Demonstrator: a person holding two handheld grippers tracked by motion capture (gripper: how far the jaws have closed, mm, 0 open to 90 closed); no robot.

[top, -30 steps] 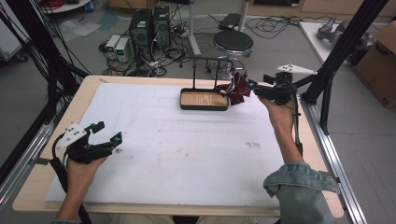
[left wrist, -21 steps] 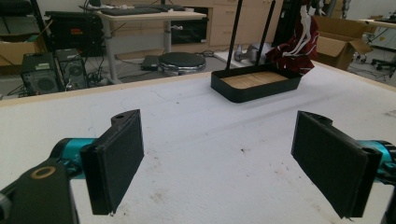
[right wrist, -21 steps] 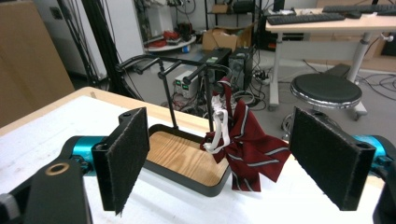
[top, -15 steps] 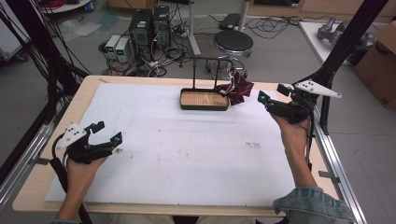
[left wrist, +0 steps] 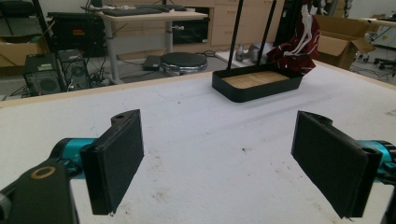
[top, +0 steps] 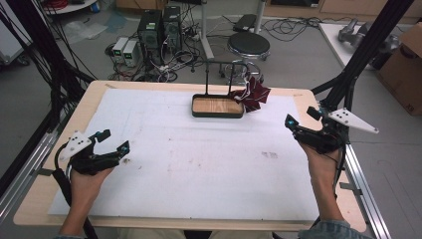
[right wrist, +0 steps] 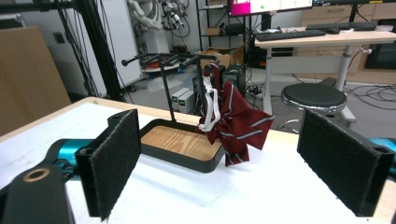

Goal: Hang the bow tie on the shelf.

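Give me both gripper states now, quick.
Left gripper: open, holding nothing.
Right gripper: open, holding nothing, apart from the bow tie.

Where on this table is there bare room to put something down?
The wide white mat between the left gripper and the right gripper lies bare, up to the black tray. It is crowded only at the far edge, where the red bow tie hangs from the stand beside the tray.

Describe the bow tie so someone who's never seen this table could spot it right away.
Look to the far edge of the table, where a black tray with a wooden floor carries a thin black rack. The bow tie hangs off its right end: dark red with pale stripes and a white strap.
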